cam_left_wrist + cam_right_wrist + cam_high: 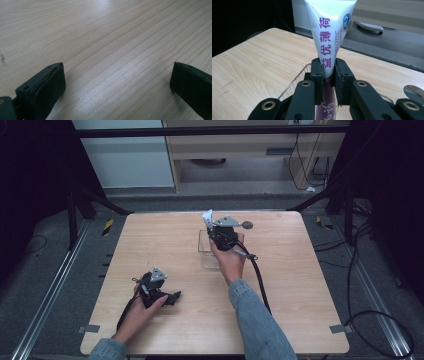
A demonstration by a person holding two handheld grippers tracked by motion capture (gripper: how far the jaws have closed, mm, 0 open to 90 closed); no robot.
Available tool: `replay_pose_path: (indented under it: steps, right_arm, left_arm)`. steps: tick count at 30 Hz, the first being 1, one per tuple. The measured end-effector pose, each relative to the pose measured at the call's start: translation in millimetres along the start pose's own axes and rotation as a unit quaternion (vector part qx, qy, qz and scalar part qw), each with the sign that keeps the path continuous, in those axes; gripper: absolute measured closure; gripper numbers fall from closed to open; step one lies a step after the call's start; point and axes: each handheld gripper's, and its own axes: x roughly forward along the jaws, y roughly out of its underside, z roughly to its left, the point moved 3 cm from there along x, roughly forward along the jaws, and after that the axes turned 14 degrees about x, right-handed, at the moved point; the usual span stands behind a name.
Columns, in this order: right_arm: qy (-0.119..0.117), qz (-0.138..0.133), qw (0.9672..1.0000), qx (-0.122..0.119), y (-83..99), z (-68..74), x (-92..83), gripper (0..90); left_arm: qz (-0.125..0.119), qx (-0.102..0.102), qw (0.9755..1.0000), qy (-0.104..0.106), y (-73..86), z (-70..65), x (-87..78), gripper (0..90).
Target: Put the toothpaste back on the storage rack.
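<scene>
Tube (329, 30) up in the air, pinched tight in the right gripper (329, 72)! Look at the right gripper view: both black jaws are clamped flat on the tube's narrow stretch, squeezing it thin, and the white body fans out wide above them with purple lettering running down its face. Below the jaws a purple part of the tube carries on downward. Just behind and under that grip sits a clear box (294, 83), its see-through rim catching the light at the left of the jaws.

From the high view, the right gripper (216, 222) is out over the far middle of the table (300, 285), the white tip of the tube (207, 215) poking up past it, and the clear box (204, 251) sits right beneath the hand. A dark round disc (247, 225) lies on the wood just beside the gripper.

Over on the near left, the left gripper (172, 296) lies low on the table, well apart from the action. In the left gripper view its jaws are spread wide with bare wood grain between them.
</scene>
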Motion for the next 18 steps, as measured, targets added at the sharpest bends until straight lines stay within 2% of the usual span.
replay_pose_path:
  steps: [18]
  right_arm:
    - [-0.002, 0.014, 0.9999, -0.006, 8.5, 3.0, 2.5, 78.8]
  left_arm:
    - [0.000, 0.000, 1.0000, 0.000, 0.0, 0.0, 0.0, 0.0]
